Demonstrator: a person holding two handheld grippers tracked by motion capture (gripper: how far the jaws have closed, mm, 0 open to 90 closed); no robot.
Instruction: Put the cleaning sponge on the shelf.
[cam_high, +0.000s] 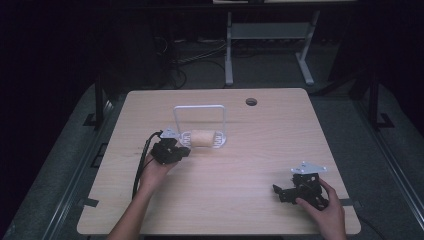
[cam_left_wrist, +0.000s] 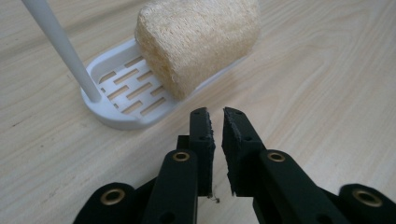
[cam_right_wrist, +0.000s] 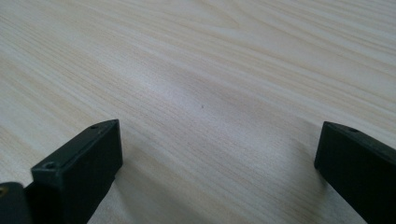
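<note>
**Left tongs just short of the sponge, rack light enough to slide**

High view: one table (cam_high: 220, 200) carried one white rack (cam_high: 200, 125) with a tall hoop handle, and one pale loofah sponge (cam_high: 202, 137) lay on the rack's slotted base, near the table's middle. Two tongs were in play. The left tongs (cam_high: 184, 151) sat just beside the rack's near-left end, apart from the sponge. The right tongs (cam_high: 276, 192) rested well apart, near the table's right front corner. One round hole (cam_high: 251, 102) marked the far edge of the table.

Left gripper view: the left tongs (cam_left_wrist: 215, 114) stood with only a narrow slit between their jaws and nothing in it. The sponge (cam_left_wrist: 198, 42) lay ahead, overhanging the slotted base (cam_left_wrist: 119, 105), with the handle's post (cam_left_wrist: 60, 46) rising at one end. As I judged it, that slit was far too narrow for the sponge — pushed forward like this, the tips would shove the sponge off or drag the light rack across the table. A sideways approach could also catch the post and tip the rack.

Right gripper view: the right tongs (cam_right_wrist: 215, 149) stood wide apart over bare wood, holding nothing — little risk there, unless the idle hand drifted.
</note>
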